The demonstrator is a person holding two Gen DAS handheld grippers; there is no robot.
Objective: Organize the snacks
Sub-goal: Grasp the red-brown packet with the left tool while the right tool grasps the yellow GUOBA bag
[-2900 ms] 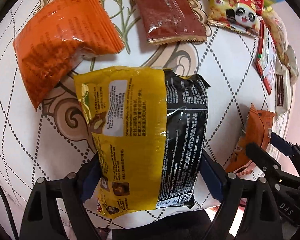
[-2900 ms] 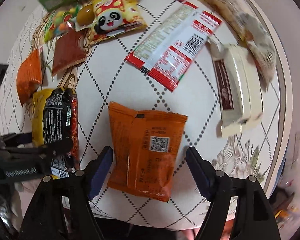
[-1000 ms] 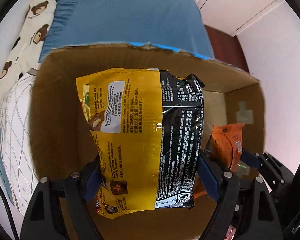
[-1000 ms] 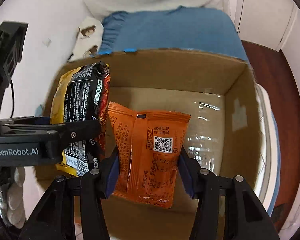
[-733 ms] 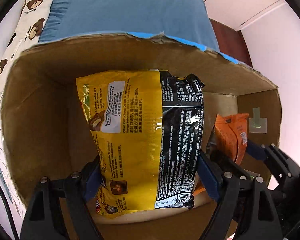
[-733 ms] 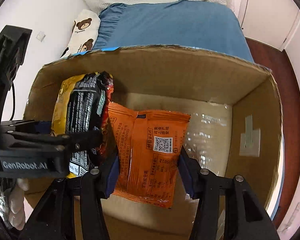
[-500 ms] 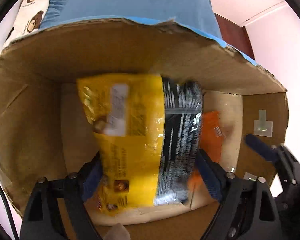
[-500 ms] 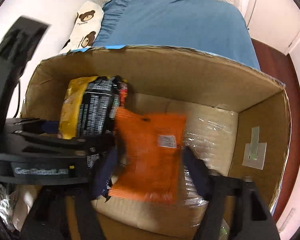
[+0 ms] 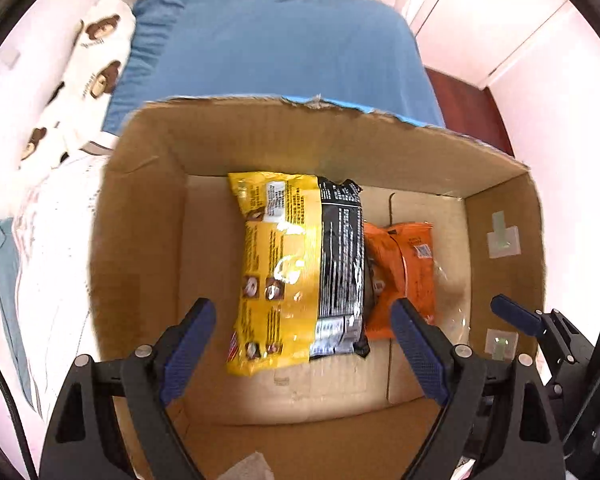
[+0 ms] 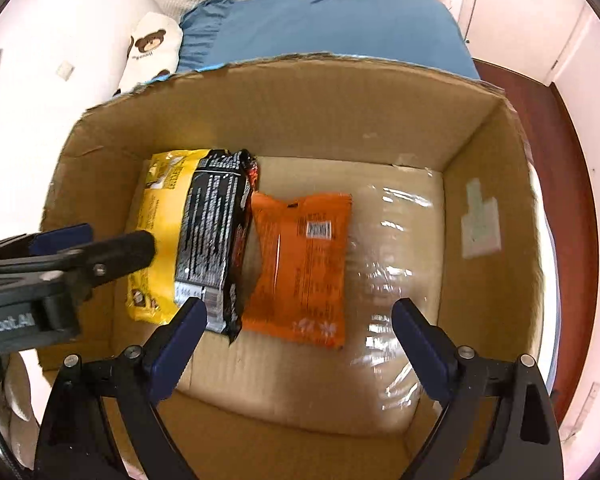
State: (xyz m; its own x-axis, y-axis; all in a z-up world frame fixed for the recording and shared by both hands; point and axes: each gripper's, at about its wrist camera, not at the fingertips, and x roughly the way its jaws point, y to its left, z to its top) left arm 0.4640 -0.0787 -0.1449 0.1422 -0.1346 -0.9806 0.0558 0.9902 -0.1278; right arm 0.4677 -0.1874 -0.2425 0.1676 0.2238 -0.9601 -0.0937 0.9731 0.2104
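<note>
Box edges: I am looking down into an open cardboard box [image 9: 148, 208]; its torn far rim is running across both views, and the right wall is carrying a pale tape patch [image 10: 480, 220].
Open room: on the right wrist view I am seeing bare, glossy taped floor [image 10: 396, 280] lying between the orange packet and the right wall; on the left wrist view a strip of floor is showing between the yellow packet and the left wall.
Yellow-and-black packet [image 9: 300, 268]: it is lying flat on the box floor, left of centre, its long side running front to back.
Orange packet [image 10: 300, 268]: it is lying flat just right of the yellow one, its left edge touching or tucked under the black side; I cannot tell which.
Left gripper [image 9: 302, 344]: I am holding it above the near part of the box, its blue-padded fingers [image 9: 188, 344] spread wide on either side of the yellow packet's near end, apart from it and gripping nothing.
Right gripper [image 10: 300, 344]: I am holding it above the near edge too, fingers spread wide and gripping nothing, the orange packet lying beyond the gap.
Spacing: the left gripper is showing at the right view's left side, close beside the right one.
Surroundings: a blue bed cover [image 9: 276, 48] is lying beyond the far rim, with a bear-print pillow [image 9: 96, 56] at its left.
</note>
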